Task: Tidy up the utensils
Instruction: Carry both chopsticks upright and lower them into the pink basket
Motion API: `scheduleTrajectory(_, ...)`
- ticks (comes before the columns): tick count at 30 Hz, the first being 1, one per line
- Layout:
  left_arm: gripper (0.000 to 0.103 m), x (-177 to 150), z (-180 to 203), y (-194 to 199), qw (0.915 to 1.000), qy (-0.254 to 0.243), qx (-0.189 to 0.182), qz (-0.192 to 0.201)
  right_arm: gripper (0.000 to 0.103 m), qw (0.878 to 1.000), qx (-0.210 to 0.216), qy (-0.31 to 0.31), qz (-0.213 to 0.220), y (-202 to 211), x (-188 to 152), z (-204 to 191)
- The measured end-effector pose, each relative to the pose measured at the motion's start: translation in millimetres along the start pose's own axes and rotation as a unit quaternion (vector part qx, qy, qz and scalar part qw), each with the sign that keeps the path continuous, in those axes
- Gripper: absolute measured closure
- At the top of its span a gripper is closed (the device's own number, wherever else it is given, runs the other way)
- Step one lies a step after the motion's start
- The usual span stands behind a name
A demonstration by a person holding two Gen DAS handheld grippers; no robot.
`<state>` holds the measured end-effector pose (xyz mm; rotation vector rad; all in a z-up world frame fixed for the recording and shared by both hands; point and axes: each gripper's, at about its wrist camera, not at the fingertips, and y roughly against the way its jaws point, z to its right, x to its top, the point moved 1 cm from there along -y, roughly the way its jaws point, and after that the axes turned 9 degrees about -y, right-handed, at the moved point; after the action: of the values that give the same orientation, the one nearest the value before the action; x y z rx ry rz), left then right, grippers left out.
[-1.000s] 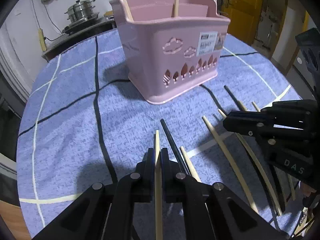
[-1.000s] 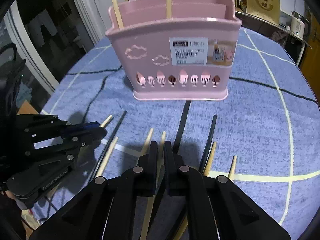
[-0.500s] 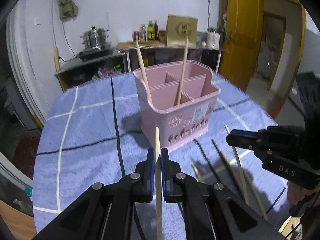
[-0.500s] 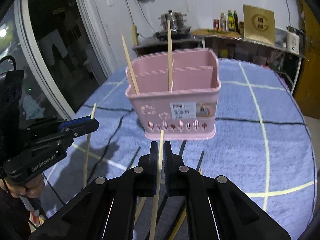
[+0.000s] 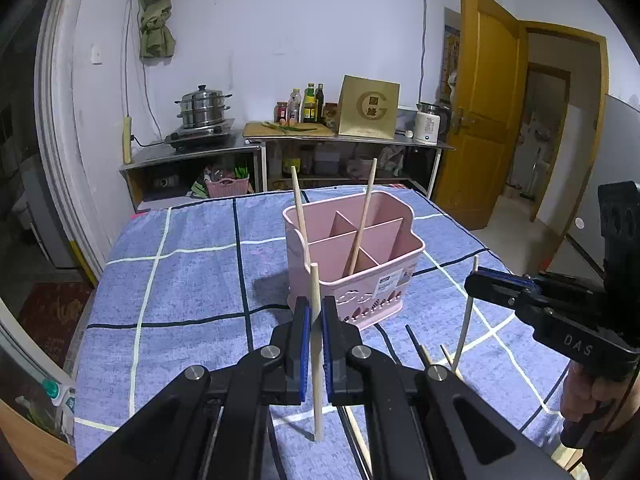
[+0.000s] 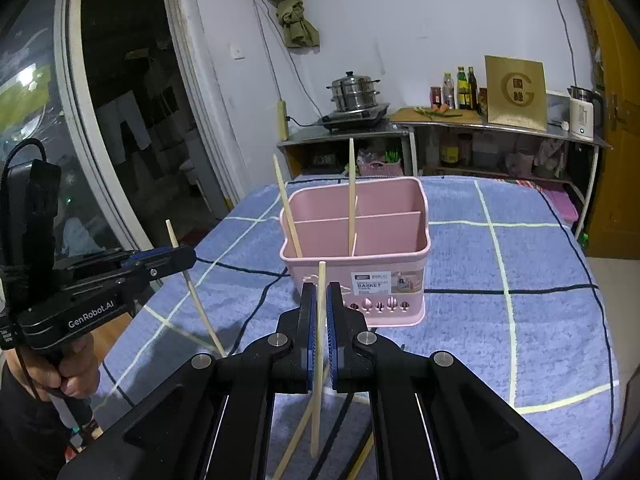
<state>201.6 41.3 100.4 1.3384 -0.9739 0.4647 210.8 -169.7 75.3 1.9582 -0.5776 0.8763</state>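
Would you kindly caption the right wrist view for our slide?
Right gripper shut on a wooden chopstick, facing the pink basket.

The basket label (image 6: 386, 282) print is too small to read beyond "BASKET".

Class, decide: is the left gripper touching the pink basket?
Apart. The right wrist view shows the left gripper well to the side of the pink basket, tablecloth between them.

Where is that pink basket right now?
In both wrist views the pink basket stands on the blue checked tablecloth, straight ahead of both grippers, two chopsticks standing in it.
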Motion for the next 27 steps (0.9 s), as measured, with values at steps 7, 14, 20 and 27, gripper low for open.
scheduleTrajectory(7,0.098,-3.5,3.6,5.9,1.0000,0.000,-0.004,-0.002,0.098,1.000,0.004,0.007,0.004,8.7,-1.7,1.4)
scheduleTrajectory(14,0.098,-12.1,5.7,8.8,0.9999,0.004,-0.009,-0.010,0.098,1.000,0.004,0.017,-0.005,17.6,-13.9,1.6)
scheduleTrajectory(20,0.098,-20.6,8.2,13.9,0.9997,0.006,-0.014,-0.017,0.098,1.000,-0.003,0.030,-0.006,28.5,-18.0,-1.5)
scheduleTrajectory(27,0.098,-26.7,14.3,26.7,0.9997,-0.003,-0.014,-0.018,0.098,0.999,-0.010,0.047,-0.009,39.7,-22.7,-7.8)
